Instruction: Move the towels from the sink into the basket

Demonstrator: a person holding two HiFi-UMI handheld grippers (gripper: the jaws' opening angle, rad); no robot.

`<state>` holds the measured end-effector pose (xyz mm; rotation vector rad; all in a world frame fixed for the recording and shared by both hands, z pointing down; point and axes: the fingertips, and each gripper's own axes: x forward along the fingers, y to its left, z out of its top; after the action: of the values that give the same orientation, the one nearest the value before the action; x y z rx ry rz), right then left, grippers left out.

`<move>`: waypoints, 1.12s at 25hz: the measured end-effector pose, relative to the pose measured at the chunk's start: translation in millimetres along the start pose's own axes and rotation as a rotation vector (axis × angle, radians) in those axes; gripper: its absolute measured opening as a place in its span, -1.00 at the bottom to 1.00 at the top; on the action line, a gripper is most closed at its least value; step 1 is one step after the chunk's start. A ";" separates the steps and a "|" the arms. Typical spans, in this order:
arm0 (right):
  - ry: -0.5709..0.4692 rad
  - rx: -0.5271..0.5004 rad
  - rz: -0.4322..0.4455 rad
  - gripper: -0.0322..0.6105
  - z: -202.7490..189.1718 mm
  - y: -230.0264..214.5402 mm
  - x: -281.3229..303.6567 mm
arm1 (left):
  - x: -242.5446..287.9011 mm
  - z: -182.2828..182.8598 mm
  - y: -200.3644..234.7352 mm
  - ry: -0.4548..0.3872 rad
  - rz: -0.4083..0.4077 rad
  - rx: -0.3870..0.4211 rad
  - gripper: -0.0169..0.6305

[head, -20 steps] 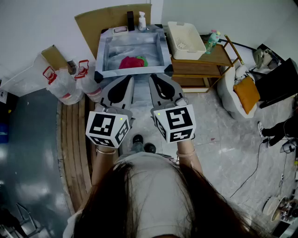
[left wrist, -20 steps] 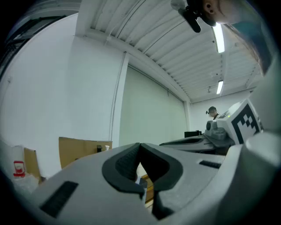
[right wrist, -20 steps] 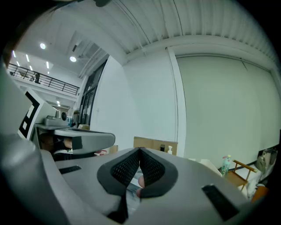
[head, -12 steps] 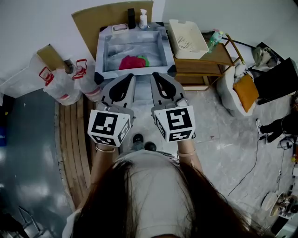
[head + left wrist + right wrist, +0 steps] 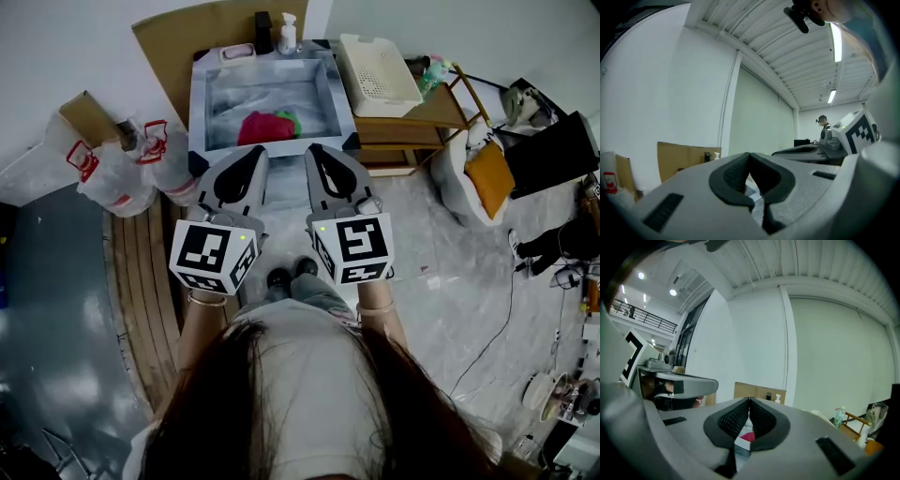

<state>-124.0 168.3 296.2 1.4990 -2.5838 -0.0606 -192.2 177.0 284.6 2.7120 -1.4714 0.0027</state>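
Note:
A red towel (image 5: 261,127) and a small green towel (image 5: 287,120) lie bunched in the grey sink (image 5: 198,103) straight ahead in the head view. The white perforated basket (image 5: 378,67) stands on a wooden shelf to the sink's right. My left gripper (image 5: 256,151) and right gripper (image 5: 315,148) are held side by side, level, their tips at the sink's front edge. Both are shut with nothing between the jaws, as the left gripper view (image 5: 749,156) and right gripper view (image 5: 749,401) show. The red towel (image 5: 747,437) peeks out below the right jaws.
A soap bottle (image 5: 289,34) and a dark container stand behind the sink, against cardboard (image 5: 183,37). Plastic bags (image 5: 127,169) lie to the left on the floor. A wooden shelf (image 5: 417,117) with a spray bottle (image 5: 433,71) and a white seat with an orange cushion (image 5: 489,180) lie to the right.
Both grippers, still shut, have come forward toward the sink; their tips now reach its front edge. The towels and basket have not moved.

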 end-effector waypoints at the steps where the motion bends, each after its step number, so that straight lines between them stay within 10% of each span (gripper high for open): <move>1: 0.002 -0.004 -0.004 -0.82 -1.1 -1.6 3.5 | 2.3 -1.7 3.4 0.004 0.001 -0.003 -0.93; 28: 0.206 -0.012 0.198 -0.81 -70.1 -69.6 135.2 | 139.6 -29.4 74.7 0.074 0.083 -0.030 -0.93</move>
<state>-119.4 19.5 372.8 1.1703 -2.5428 0.0966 -177.8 20.9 321.5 2.5953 -1.5490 0.0830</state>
